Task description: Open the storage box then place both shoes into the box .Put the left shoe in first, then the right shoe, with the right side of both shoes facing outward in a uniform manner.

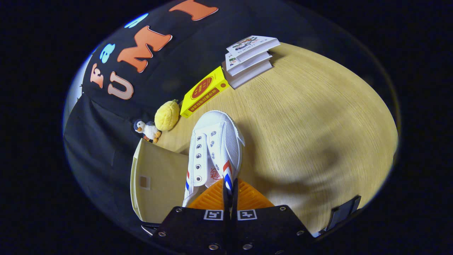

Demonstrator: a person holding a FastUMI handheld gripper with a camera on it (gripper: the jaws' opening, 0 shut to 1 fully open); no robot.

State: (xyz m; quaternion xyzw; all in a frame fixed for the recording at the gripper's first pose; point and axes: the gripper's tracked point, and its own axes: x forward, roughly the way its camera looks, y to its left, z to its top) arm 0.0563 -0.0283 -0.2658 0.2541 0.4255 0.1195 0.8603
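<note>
My gripper point(230, 193) is pinched narrow on the side wall of a white shoe point(214, 152), fingers nearly together with the canvas between them, just at the red and blue stripes. So I'm holding the shoe, lifted, toe pointing far, away from me toward the yellow box point(204, 91); its long axis runs near-to-far along my fingers, tipped slightly left at the heel. Laces side faces left, sole side right, as far as I can tell.

Progress, my read: storage box point(155, 180) sits to the left, just beside the shoe, cream coloured; a flat panel with a small square tag faces me, looks like the opened lid or inside wall, can't say which. I judge opening as done. Can't tell whether this is the left or right shoe. Placement not yet done.

Far off on the wooden table point(311, 117): stack of books point(249, 58), yellow plush point(167, 115), small penguin toy point(148, 130).
</note>
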